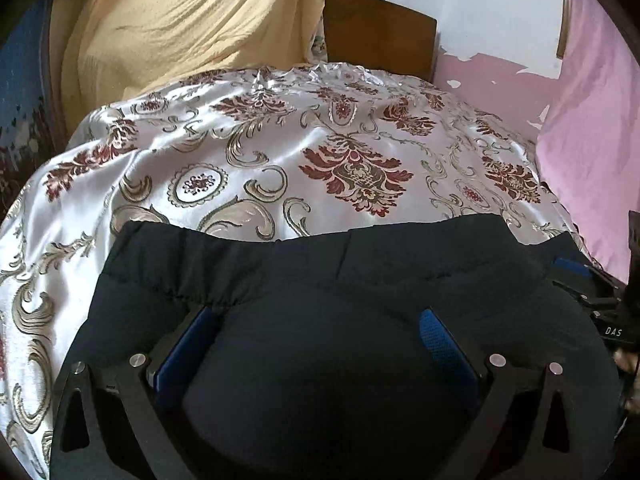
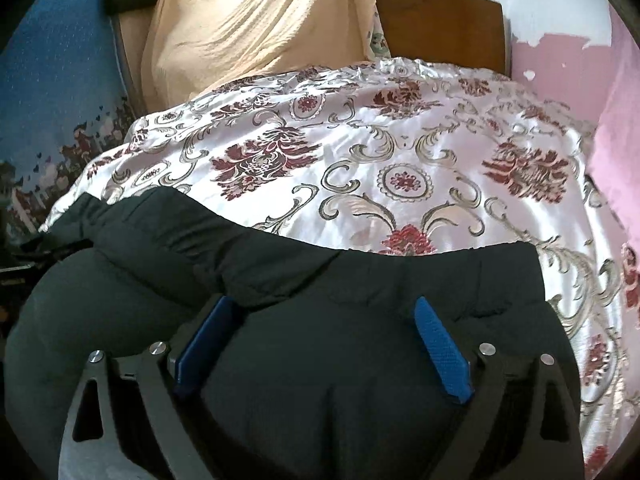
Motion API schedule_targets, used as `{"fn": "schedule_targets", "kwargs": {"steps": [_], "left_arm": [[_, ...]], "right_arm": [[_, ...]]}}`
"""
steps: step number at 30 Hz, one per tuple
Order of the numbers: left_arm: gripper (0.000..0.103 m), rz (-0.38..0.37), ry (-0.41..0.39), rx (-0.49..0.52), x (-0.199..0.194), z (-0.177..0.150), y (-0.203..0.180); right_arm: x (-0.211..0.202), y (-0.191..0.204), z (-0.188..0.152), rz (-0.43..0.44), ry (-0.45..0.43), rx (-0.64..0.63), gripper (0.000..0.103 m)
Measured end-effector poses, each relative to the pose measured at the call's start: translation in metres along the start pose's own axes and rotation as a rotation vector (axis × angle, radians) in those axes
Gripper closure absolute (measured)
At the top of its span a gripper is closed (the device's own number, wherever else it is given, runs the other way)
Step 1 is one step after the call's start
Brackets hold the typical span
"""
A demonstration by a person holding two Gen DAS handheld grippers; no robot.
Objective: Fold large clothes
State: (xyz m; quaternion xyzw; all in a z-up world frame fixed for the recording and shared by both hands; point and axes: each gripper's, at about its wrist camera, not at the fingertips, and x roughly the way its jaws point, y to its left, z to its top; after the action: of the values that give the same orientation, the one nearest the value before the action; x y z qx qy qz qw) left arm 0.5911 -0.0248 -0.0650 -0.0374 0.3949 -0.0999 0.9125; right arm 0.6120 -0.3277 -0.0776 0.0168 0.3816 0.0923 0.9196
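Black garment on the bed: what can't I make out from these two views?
- Black garment: near half, both views, cut off by the frame and behind the left gripper and right gripper.
- Its type: too dark.
- Bedspread beneath it: covered.
- Right gripper in left view: edge-cropped.

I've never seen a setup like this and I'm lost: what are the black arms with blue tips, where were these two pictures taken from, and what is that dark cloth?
Those are two hand-held grippers, each with a fisheye camera looking along its fingers. One picture comes from the left gripper, the other from the right gripper. Both are open, blue pads apart, over a dark garment lying on a shiny floral bedspread. Neither visibly clamps the cloth. Behind are a yellow cloth and a wooden headboard.
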Motion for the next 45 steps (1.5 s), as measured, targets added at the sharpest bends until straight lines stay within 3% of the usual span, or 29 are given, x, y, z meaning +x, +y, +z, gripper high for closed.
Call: {"fn": "schedule_targets", "kwargs": {"steps": [4,45], "left_arm": [[0.0,-0.034,0.005,-0.033,0.005,-0.001,0.006],[0.0,-0.11,-0.061,-0.09,0.013,-0.009,0.015]], "right_arm": [[0.007,-0.003,-0.001,0.02,0.002,0.022,0.012],[0.018,-0.007,-0.007,0.059,-0.006,0.058,0.008]]}}
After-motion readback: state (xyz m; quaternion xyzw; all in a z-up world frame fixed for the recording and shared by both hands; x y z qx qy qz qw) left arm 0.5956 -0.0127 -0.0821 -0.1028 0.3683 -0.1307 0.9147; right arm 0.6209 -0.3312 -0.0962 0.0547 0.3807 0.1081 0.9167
